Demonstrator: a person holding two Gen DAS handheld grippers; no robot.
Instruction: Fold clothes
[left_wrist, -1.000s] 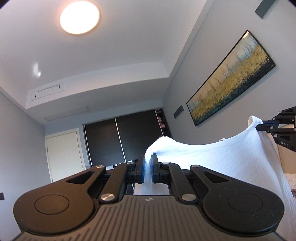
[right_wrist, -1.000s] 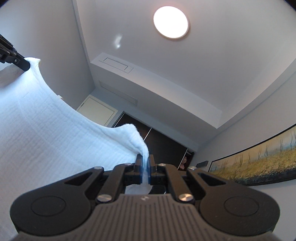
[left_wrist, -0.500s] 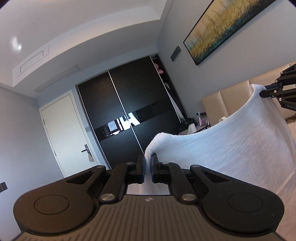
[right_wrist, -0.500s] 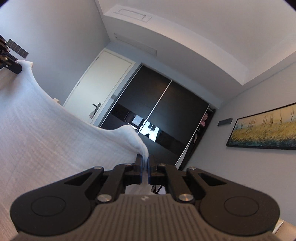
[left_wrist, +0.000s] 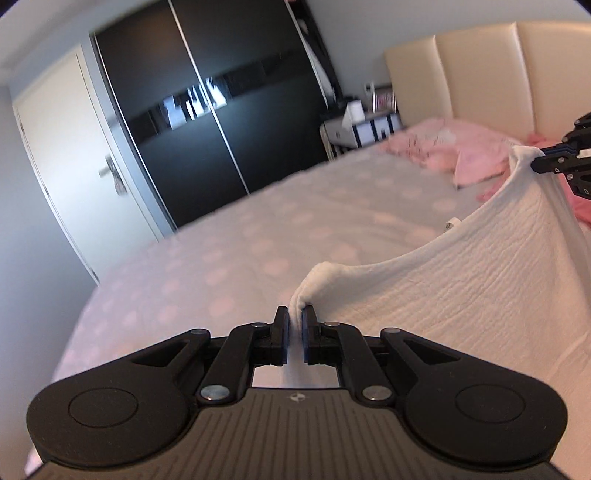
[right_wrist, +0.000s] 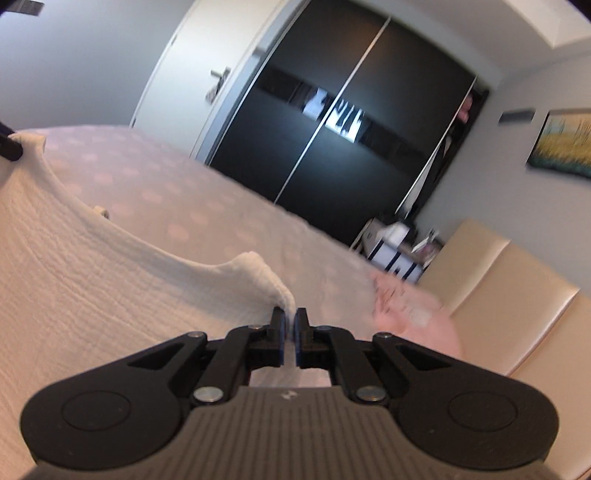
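Currently both claws clamped on white garment (left_wrist: 480, 295): left gripper (left_wrist: 294, 325) on one corner, right gripper (right_wrist: 290, 325) on other. Cloth stretched between, above bed (left_wrist: 258, 229). Lay-down step; next: lower evenly, keep tension.

black wardrobe (left_wrist: 221, 110) behind dotted bed (left_wrist: 258, 229)

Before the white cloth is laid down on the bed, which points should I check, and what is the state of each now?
1. Left gripper shut on a corner of the white cloth: ok.
2. Right gripper shut on the other corner: ok.
3. Top edge taut between grippers: not ok, it sags.
4. Bed bare ahead: ok.
5. Pink bedding clear of the cloth: cannot tell.
6. Lower hem hanging straight: cannot tell, hidden.
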